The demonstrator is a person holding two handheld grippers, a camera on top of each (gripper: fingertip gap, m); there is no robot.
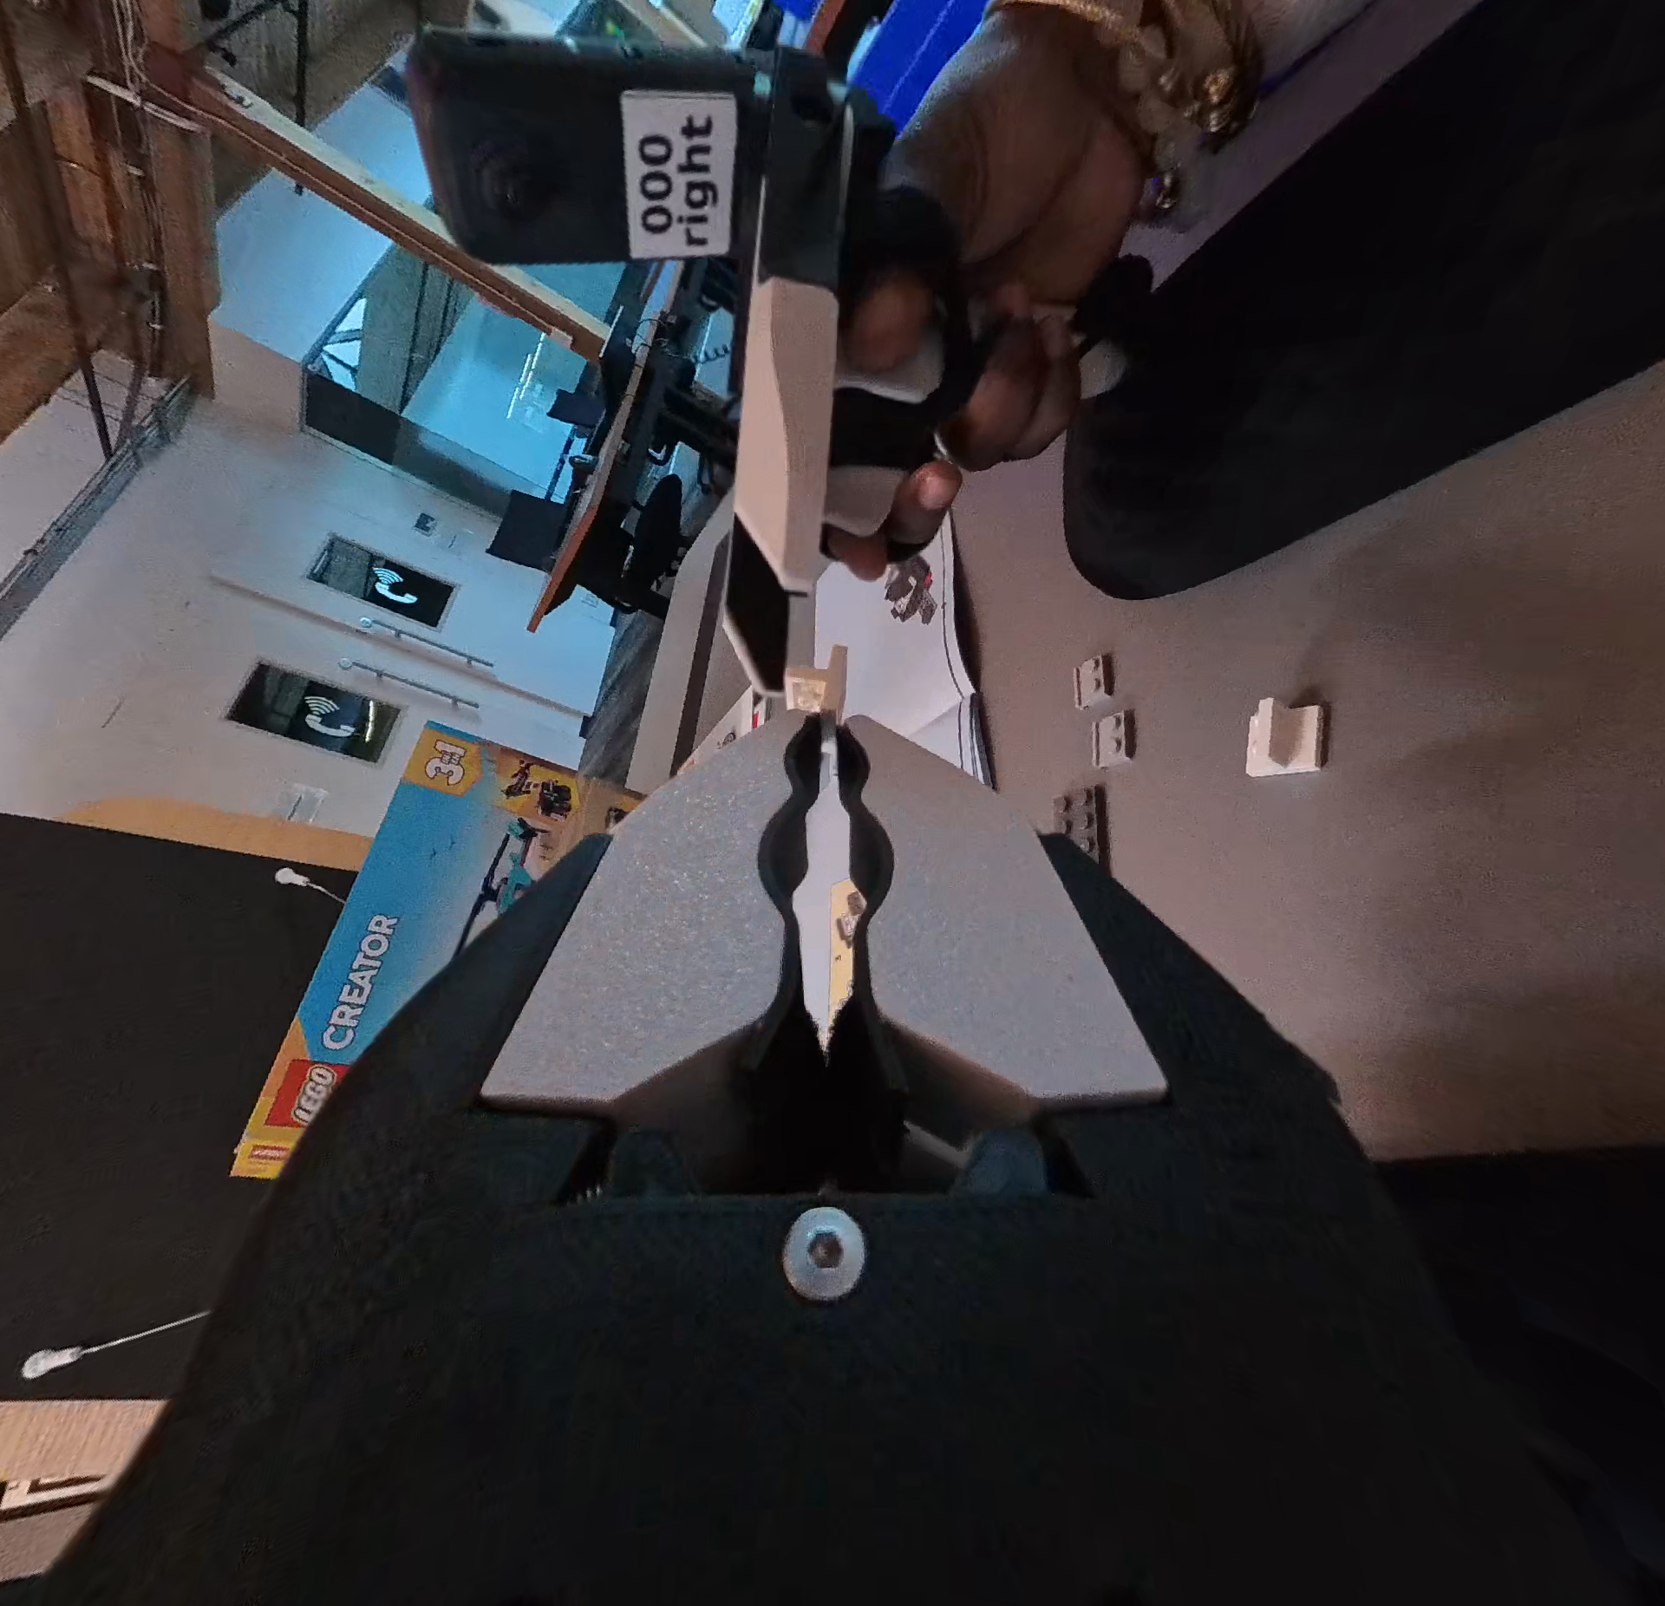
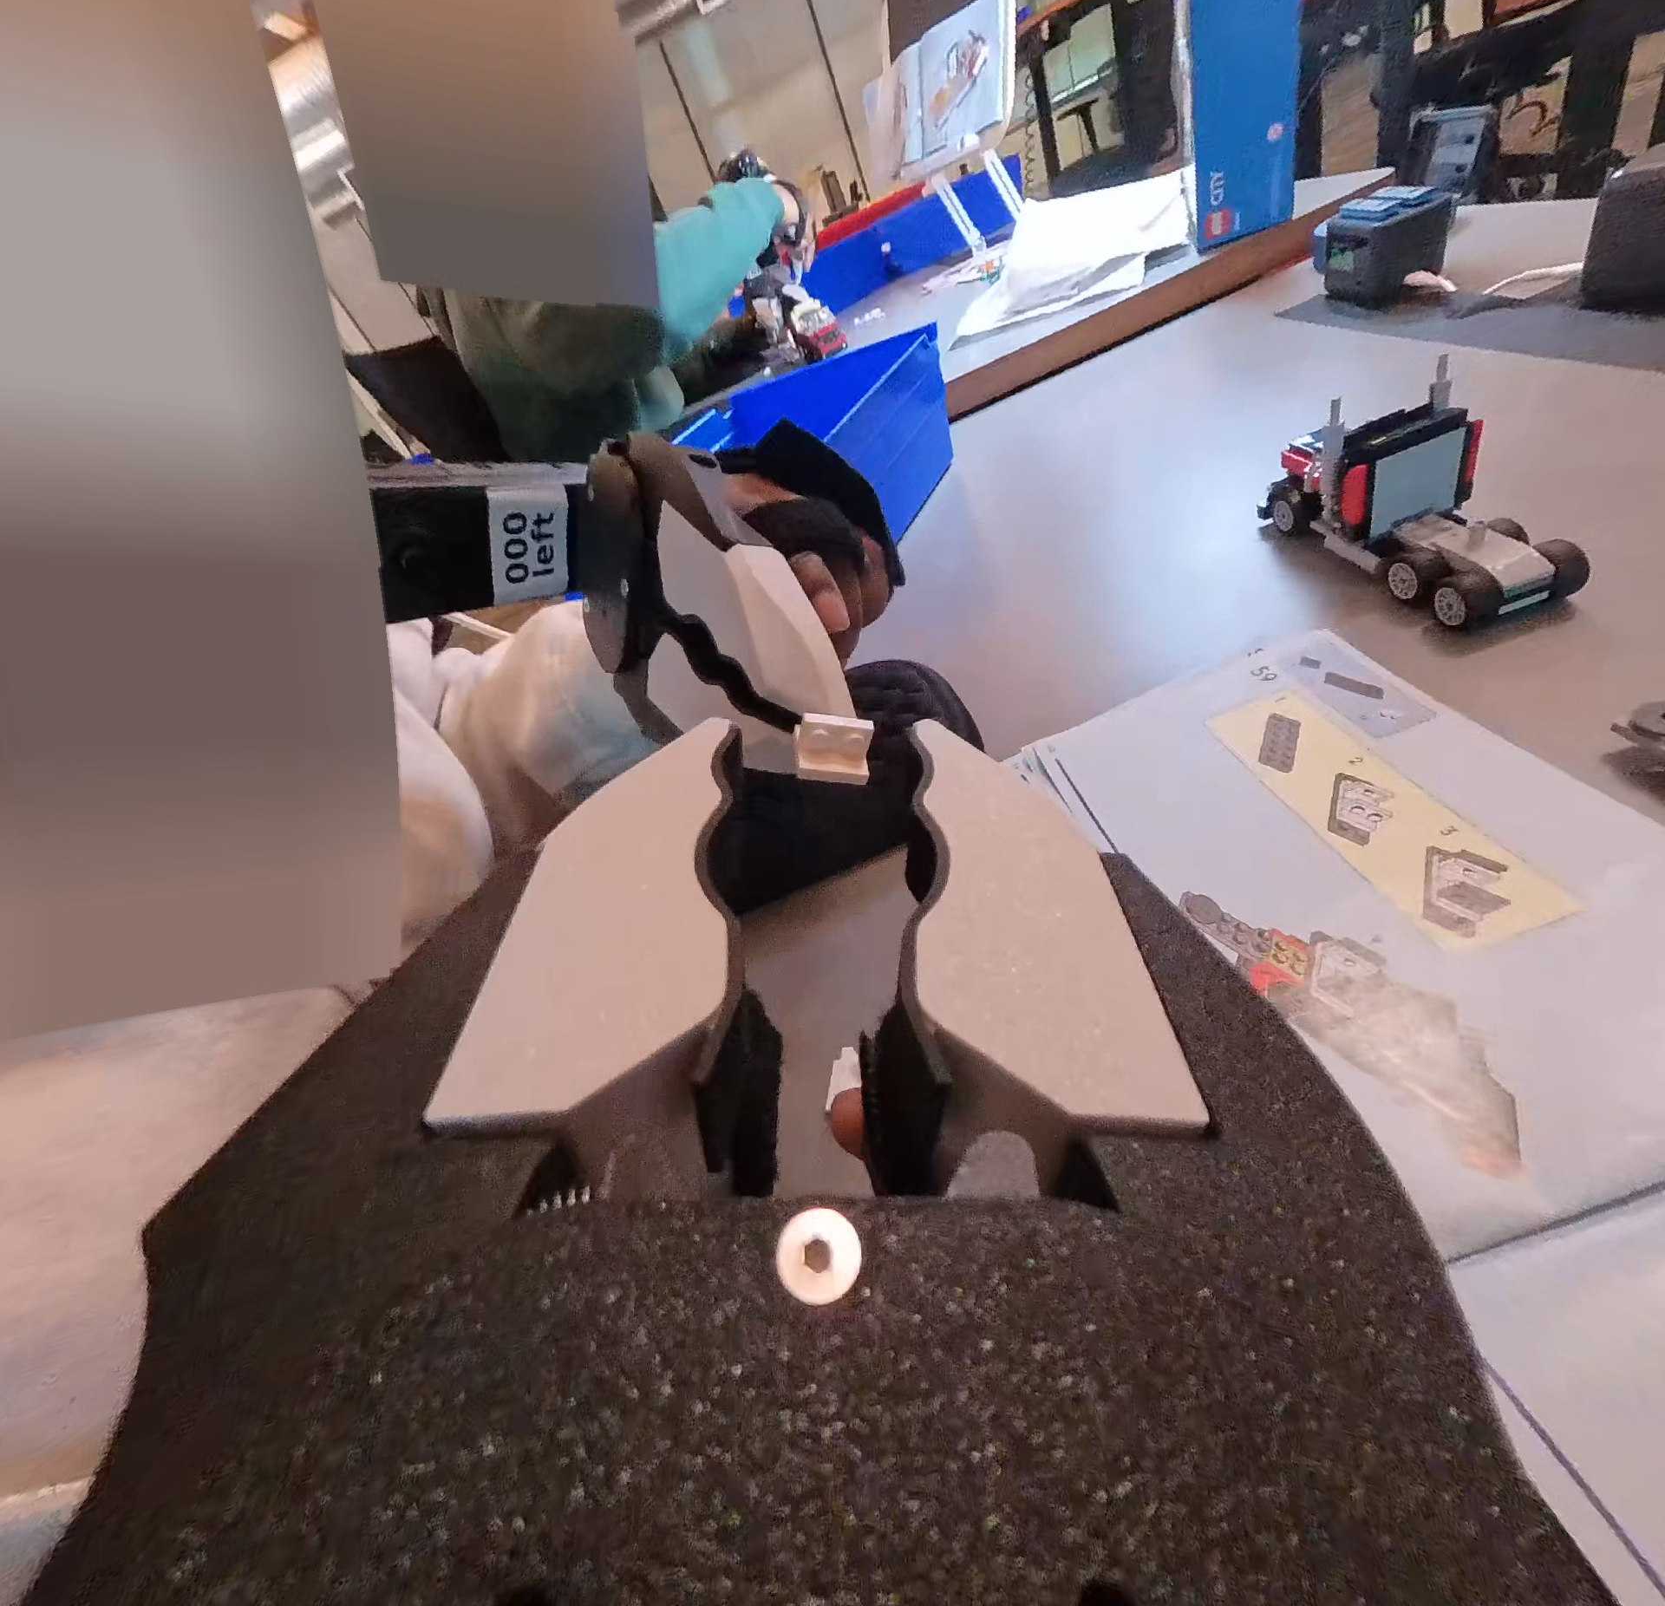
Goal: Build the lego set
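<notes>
**Black claw bodies up close, white bracket at the tips**

Fills the lower half of each wrist view with a black, grainy gripper body and one silver screw.

Left gripper: pinched almost fully together, a thin sliver of gap only, clamping a white bracket at the very tips. Seen from the right wrist view, carries that same white bracket studs-up, gripped by a hand in a black fingerless glove.

Right gripper: spread wide, clamping nothing. Frames the bracket between its two fingertips, clear air at 9 and at 3 o'clock of the piece, no contact on either side. From the left wrist view, comes in from 12 o'clock, its tip just beside the bracket.

Open room: bare grey table from 1 to 2 o'clock of the right tips, up to a finished truck, well apart. Instruction booklet lying open at 3 to 4 o'clock, its near edge just beside the right finger. Blue bin at 12 o'clock behind the left claw.

Left wrist view, turned sideways: loose light grey plates and a second white bracket at 3 o'clock on the table, apart from one another; set box standing at 8 o'clock.

Beyond: further desks, a person in a teal sleeve, a tall blue box.
</notes>
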